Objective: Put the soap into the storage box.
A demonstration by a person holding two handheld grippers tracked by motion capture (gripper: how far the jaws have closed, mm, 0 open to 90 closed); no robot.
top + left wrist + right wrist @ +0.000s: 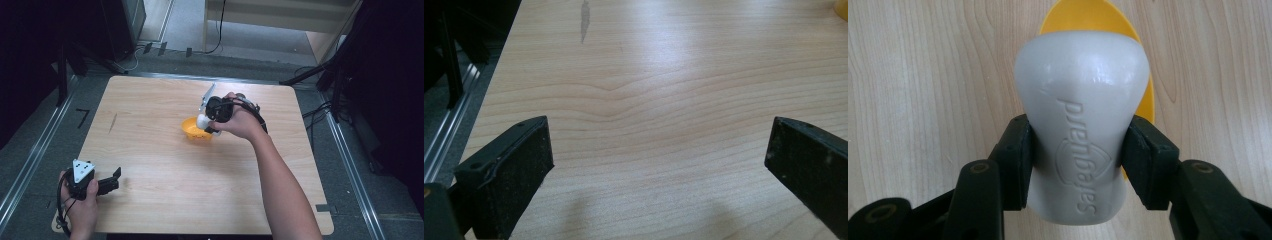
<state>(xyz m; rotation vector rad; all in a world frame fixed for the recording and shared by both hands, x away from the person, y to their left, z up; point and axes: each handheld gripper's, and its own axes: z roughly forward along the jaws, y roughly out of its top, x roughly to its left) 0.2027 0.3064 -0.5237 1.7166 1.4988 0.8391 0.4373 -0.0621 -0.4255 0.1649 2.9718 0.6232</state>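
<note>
Clamped in the right hand-held gripper (1075, 150), a white bottle (1080, 120) is held over the yellow bowl (195, 130) mid-counter (165, 160), apparently for placing, while the left hand-held gripper (114, 180) rests apart near the front-left corner.

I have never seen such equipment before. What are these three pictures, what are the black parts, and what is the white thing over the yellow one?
No robot arm is here: a person holds a hand-held gripping tool in each hand, over a wooden table.

The high view looks down from above. The left tool rests near the table's front left corner. The right tool is near the middle.

The other two pictures come from small cameras riding on each tool, looking along its two black jaws.

In the left gripper view the jaws stand wide apart with bare wood between them, so this tool is open.

In the right gripper view the jaws press on both sides of a white object with raised lettering, holding it above a yellow bowl. Whether they touch, I cannot tell.
</note>
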